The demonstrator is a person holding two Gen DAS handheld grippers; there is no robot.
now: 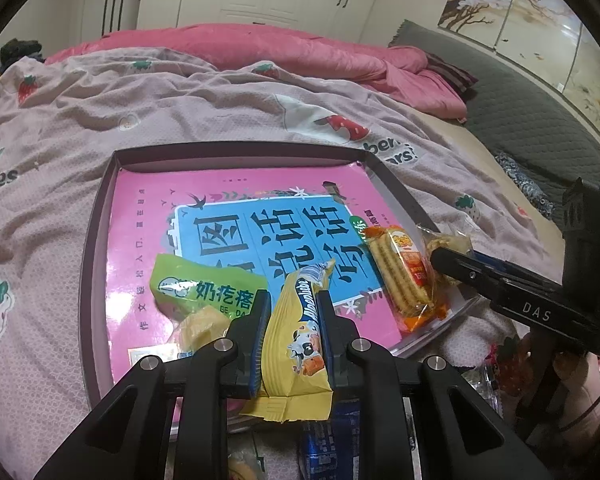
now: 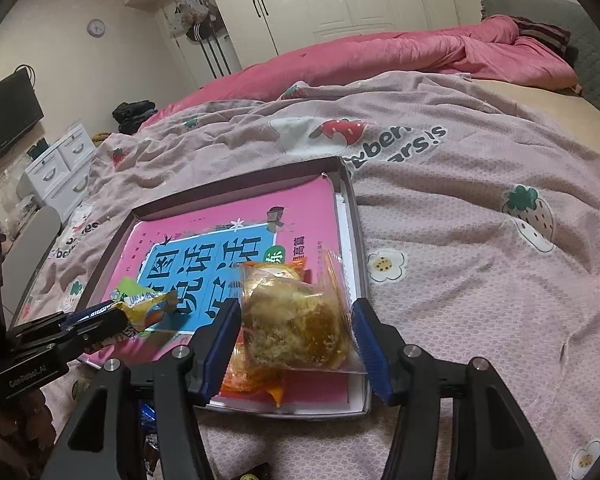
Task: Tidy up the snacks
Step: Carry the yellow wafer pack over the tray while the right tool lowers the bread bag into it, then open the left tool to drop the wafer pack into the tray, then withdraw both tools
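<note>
Bedroom clutter frames the work: a pink strawberry-print quilt covers the bed, and on it lies a shallow box lined with a pink book. The left gripper has its fingers closed on a yellow candy pack, held low in the frame over the box's near edge, beside a green pouch already lying inside. The right gripper brackets a clear-wrapped pastry; its fingers sit at the wrapper's sides, seemingly pinching it, over the box's near right corner, with an orange cracker pack under it. Judging by this, the step in hand is loading snacks into the box; next, each pack likely needs lowering onto a bare patch of book and then letting go, without shoving its neighbours. Only the left view shows the green pouch whole and a blue packet below the box; only the right view shows the pastry's contents and the drawers at left.
</note>
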